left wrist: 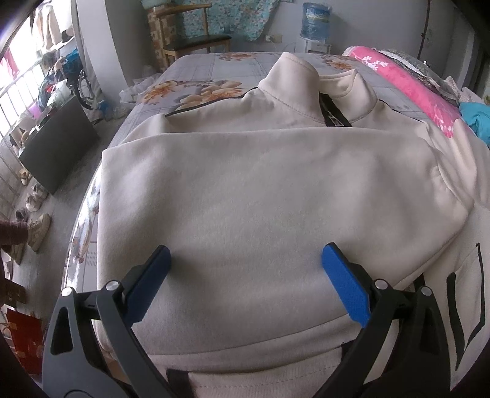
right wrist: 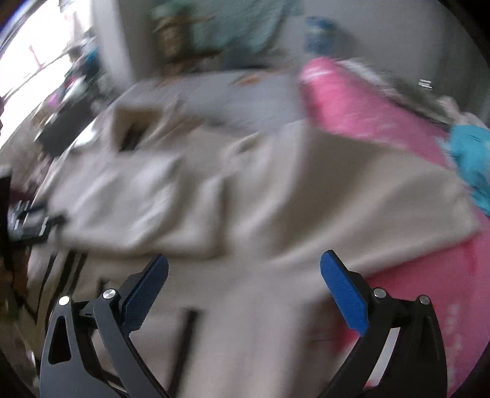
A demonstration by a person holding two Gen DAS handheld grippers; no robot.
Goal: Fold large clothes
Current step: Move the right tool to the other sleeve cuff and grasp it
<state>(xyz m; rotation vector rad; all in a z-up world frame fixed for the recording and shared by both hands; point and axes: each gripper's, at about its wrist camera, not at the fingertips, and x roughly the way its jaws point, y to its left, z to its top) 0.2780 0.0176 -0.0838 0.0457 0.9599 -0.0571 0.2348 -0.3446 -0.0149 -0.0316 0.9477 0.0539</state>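
Left gripper [left wrist: 245, 260] blue pads spread wide over cream jacket [left wrist: 260, 189], nothing held, jacket lying folded across floral bed sheet [left wrist: 214, 67], collar towards wooden chair [left wrist: 190, 33], right gripper [right wrist: 244, 269] likewise gaping and empty, blurred view, apparently beside pink blanket [right wrist: 382, 122]

Floral bedsheet [left wrist: 214, 70], pink blanket [left wrist: 407, 88], wooden chair [left wrist: 190, 33], water dispenser [left wrist: 315, 24]

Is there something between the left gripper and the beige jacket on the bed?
Nothing visible. The left gripper is open directly above the beige jacket, which lies on the bed, with only bare cloth showing between its fingers.
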